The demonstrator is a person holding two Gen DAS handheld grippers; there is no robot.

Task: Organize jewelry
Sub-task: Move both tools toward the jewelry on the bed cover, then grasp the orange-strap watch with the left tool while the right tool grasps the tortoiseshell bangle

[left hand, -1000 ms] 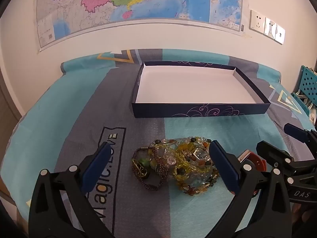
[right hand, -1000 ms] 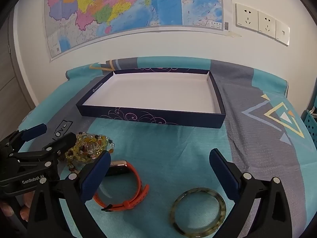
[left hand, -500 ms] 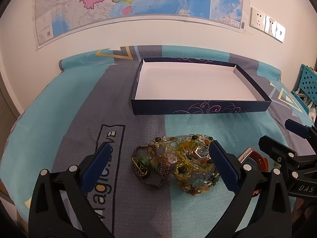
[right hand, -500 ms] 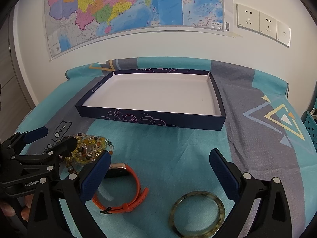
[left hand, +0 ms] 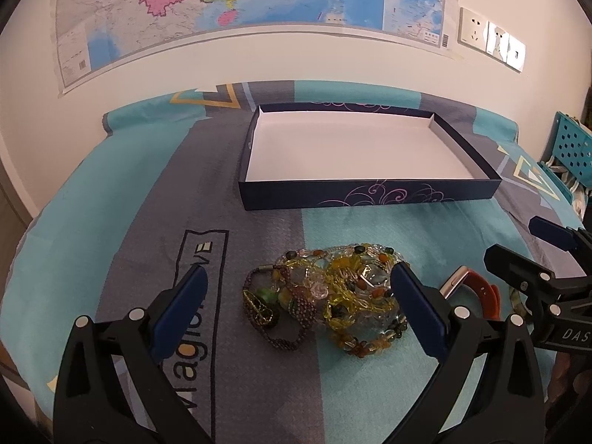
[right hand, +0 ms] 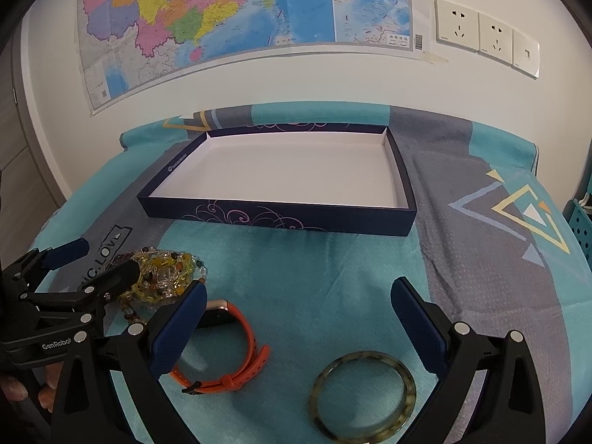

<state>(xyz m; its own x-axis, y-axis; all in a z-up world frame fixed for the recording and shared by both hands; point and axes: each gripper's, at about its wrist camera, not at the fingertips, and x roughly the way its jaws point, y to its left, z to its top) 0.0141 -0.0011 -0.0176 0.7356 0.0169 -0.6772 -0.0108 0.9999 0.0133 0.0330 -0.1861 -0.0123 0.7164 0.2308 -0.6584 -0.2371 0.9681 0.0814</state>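
A tangle of yellow and clear beaded jewelry (left hand: 335,296) lies on the cloth, just ahead of my open left gripper (left hand: 296,296) and between its blue pads. The same pile (right hand: 166,277) shows at the left of the right wrist view. An orange-strapped watch (right hand: 229,355) and a mottled green bangle (right hand: 362,394) lie below my open right gripper (right hand: 296,309); neither is held. The watch (left hand: 475,288) also appears right of the beads. A shallow dark-blue box (left hand: 370,194) with a white inside stands empty farther back, seen too as the box (right hand: 281,218).
A teal and grey cloth (right hand: 333,277) covers the table. A map (left hand: 240,0) and wall sockets (right hand: 481,33) are on the wall behind. A blue perforated basket (left hand: 571,151) sits at the far right edge. A hand (right hand: 22,388) holds the left tool.
The left gripper has eased back and up a little, so the bead pile sits slightly farther ahead. The right view has drifted slightly; the watch and bangle lie as before.
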